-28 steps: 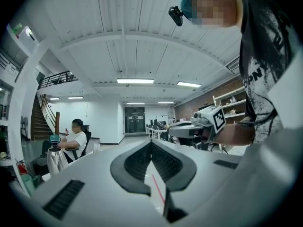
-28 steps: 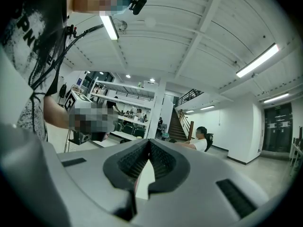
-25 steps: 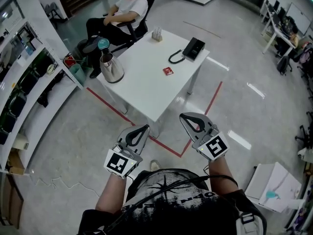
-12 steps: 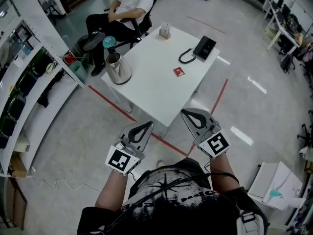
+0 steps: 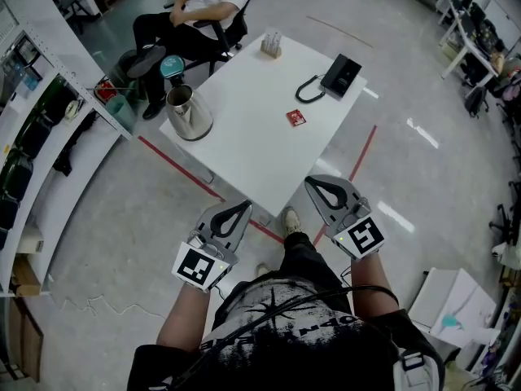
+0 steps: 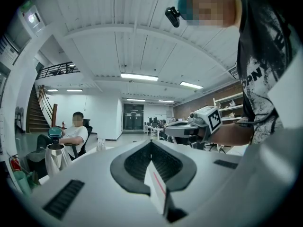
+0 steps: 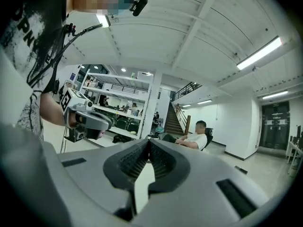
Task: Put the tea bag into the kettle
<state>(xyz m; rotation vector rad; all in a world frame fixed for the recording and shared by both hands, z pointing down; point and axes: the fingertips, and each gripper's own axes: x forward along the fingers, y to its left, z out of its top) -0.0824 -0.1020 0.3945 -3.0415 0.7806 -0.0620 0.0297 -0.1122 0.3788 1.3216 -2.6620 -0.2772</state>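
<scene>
The small red square tea bag (image 5: 296, 118) was seen lying on the white rectangular worktop (image 5: 244, 149) at upper centre, right of the steel kettle (image 5: 189, 114). It was well apart from the left gripper (image 5: 237, 214) and the right gripper (image 5: 321, 187), whose jaws were closed and empty.

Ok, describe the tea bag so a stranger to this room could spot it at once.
Find the white table in the middle of the floor. Toward its right side, near the black telephone, lies the tea bag. It is the only small flat red square; the steel kettle stands at the left corner.
</scene>
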